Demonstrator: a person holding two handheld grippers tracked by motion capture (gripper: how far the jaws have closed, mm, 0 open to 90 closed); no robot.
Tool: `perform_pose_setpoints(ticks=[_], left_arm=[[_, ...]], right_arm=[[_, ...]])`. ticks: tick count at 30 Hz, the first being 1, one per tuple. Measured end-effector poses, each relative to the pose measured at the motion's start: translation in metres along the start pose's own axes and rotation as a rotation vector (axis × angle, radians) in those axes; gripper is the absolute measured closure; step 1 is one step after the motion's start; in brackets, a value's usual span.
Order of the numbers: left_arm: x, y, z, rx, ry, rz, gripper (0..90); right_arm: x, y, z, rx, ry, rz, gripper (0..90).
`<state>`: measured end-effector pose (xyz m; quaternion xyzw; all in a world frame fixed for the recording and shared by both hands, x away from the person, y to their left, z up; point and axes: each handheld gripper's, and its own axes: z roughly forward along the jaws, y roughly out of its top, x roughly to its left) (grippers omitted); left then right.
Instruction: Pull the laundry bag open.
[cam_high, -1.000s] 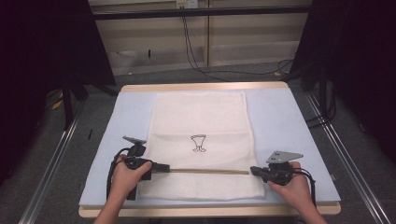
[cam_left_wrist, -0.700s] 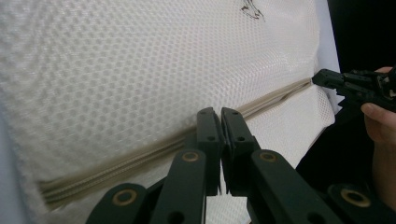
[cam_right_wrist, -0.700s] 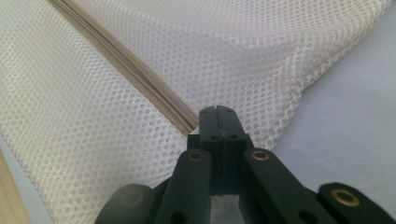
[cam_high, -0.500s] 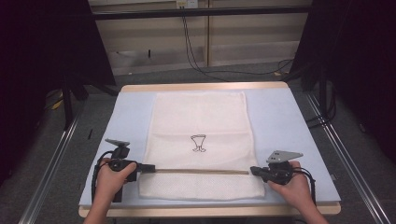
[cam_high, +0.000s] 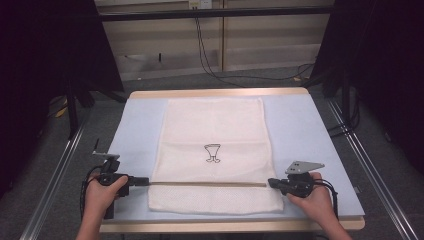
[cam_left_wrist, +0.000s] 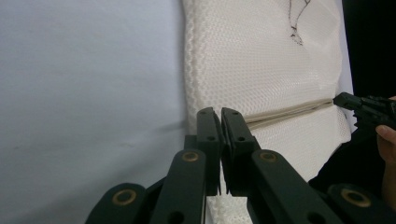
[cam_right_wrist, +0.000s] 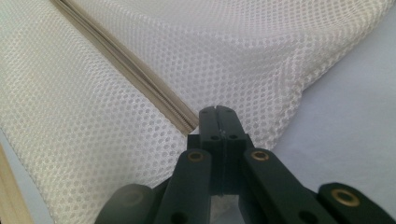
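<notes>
The mesh laundry bag (cam_high: 215, 150), spread flat mid-tabletop toward the near edge, looks light and floppy, so it's best pinched at the zipper ends, where both grippers' fingers (cam_left_wrist: 219, 128) (cam_right_wrist: 219, 122) are pressed together.

The desk (cam_high: 300, 125) wears a pale blue mat with a bare wooden edge peeking out at twelve and six o'clock. Grey floor (cam_high: 150, 82) lies beyond it. At twelve o'clock, black cables (cam_high: 210, 55) drop down a beige wall panel (cam_high: 260, 45). Metal rails (cam_high: 370, 165) run past at three and nine o'clock, dark curtains (cam_high: 380, 60) hanging behind.
</notes>
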<state>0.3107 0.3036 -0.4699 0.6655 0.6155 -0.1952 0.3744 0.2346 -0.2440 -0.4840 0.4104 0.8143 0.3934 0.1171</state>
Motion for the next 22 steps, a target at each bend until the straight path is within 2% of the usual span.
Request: perform_pose_setpoints(ticks=[3,4,7,8,9,10,11,12,14,15,16,17,18,20,22], left_arm=[[-0.001,0.0,0.001,0.007,0.004,0.019,86.5],[-0.002,0.001,0.0,0.009,0.019,0.041,85.3],[-0.006,0.002,-0.006,-0.077,0.017,0.075,72.9],[-0.007,0.003,-0.008,-0.125,0.022,0.096,66.1],[-0.007,0.004,-0.01,-0.17,0.056,0.15,59.1],[-0.008,0.004,-0.011,-0.224,0.092,0.161,53.9],[-0.008,0.005,-0.011,-0.248,0.114,0.167,49.6],[-0.009,0.006,-0.009,-0.271,0.137,0.179,45.6],[-0.01,0.006,-0.005,-0.33,0.233,0.267,39.6],[-0.01,0.007,-0.003,-0.339,0.278,0.299,38.3],[-0.01,0.008,-0.002,-0.356,0.306,0.313,36.9],[-0.009,0.009,-0.001,-0.365,0.328,0.353,34.5],[-0.008,0.009,0.001,-0.383,0.374,0.391,32.5],[-0.006,0.011,0.002,-0.386,0.434,0.416,30.3],[-0.003,0.013,0.005,-0.379,0.466,0.428,28.9]], right_arm=[[0.0,0.0,0.0,-0.001,-0.001,0.006,90.0],[0.0,0.0,0.0,-0.002,-0.001,0.008,90.0],[-0.003,0.0,-0.002,-0.018,0.017,0.017,90.0],[-0.005,0.001,-0.006,-0.037,0.018,0.023,88.3],[-0.008,0.004,-0.011,-0.078,0.006,0.033,81.0],[-0.011,0.006,-0.016,-0.138,-0.006,0.044,72.8],[-0.015,0.007,-0.021,-0.202,-0.032,0.046,61.4],[-0.019,0.008,-0.024,-0.238,-0.084,0.06,54.1],[-0.028,0.005,-0.027,-0.221,-0.194,0.056,46.2],[-0.033,0.002,-0.027,-0.208,-0.232,0.042,39.7],[-0.037,-0.001,-0.025,-0.194,-0.25,0.03,34.8],[-0.041,-0.003,-0.024,-0.171,-0.266,0.031,32.4],[-0.044,-0.004,-0.023,-0.153,-0.282,0.036,30.3],[-0.05,-0.006,-0.02,-0.135,-0.296,0.039,25.7],[-0.054,-0.007,-0.018,-0.104,-0.322,0.039,23.3]])
